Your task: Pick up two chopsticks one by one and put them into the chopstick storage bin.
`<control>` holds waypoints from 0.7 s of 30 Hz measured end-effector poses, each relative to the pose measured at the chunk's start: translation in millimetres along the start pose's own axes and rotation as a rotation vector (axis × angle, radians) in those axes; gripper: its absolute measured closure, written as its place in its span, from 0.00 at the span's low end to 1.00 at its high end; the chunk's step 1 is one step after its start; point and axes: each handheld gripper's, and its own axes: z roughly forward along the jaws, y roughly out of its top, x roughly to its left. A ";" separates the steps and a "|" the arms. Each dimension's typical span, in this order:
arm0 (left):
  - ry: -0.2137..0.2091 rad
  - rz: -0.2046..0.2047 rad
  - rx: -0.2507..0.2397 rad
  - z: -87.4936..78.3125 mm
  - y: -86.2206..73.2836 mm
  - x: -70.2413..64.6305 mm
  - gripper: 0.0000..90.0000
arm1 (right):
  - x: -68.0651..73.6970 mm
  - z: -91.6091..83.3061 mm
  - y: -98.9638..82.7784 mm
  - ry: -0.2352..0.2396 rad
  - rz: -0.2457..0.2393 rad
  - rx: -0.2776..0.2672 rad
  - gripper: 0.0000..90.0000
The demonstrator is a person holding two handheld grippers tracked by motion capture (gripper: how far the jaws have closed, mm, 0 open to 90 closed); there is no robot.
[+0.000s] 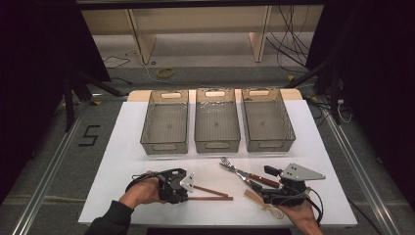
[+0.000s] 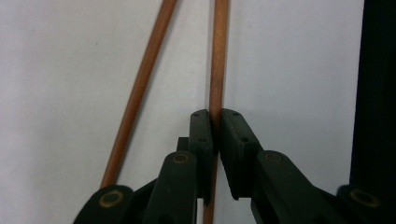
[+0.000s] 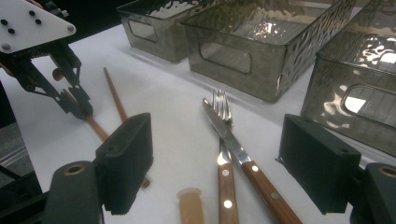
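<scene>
The left gripper view showed the left gripper (image 2: 215, 116) clamped on one chopstick (image 2: 218, 56), the second chopstick (image 2: 140, 88) angling away beside it. In the high view, both hands rested low at the near edge of the table (image 1: 127, 142), chopsticks pointing right. The right gripper (image 3: 224, 163) stood wide open over the knife (image 3: 243, 158) and fork (image 3: 223, 140).

Two thin brown wooden chopsticks lie on the white table near its front edge, left of centre. One chopstick (image 2: 217, 60) is pinched between the closed jaws of the left gripper (image 2: 216, 122), close to one end. The other chopstick (image 2: 140, 88) lies free beside it, angled so the pair spreads apart.
</scene>
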 end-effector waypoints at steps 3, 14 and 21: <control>0.000 0.011 -0.003 0.3 -0.1 -0.6 0.92 | 0.1 0.1 0.2 0.002 -0.001 0.000 0.30; 0.012 0.027 0.015 -0.5 1.8 -2.1 0.93 | 0.0 -0.1 0.4 0.002 -0.001 0.000 0.30; 0.024 0.013 0.010 -4.7 2.6 -4.4 0.93 | -0.6 -0.7 0.7 0.000 -0.001 -0.002 0.30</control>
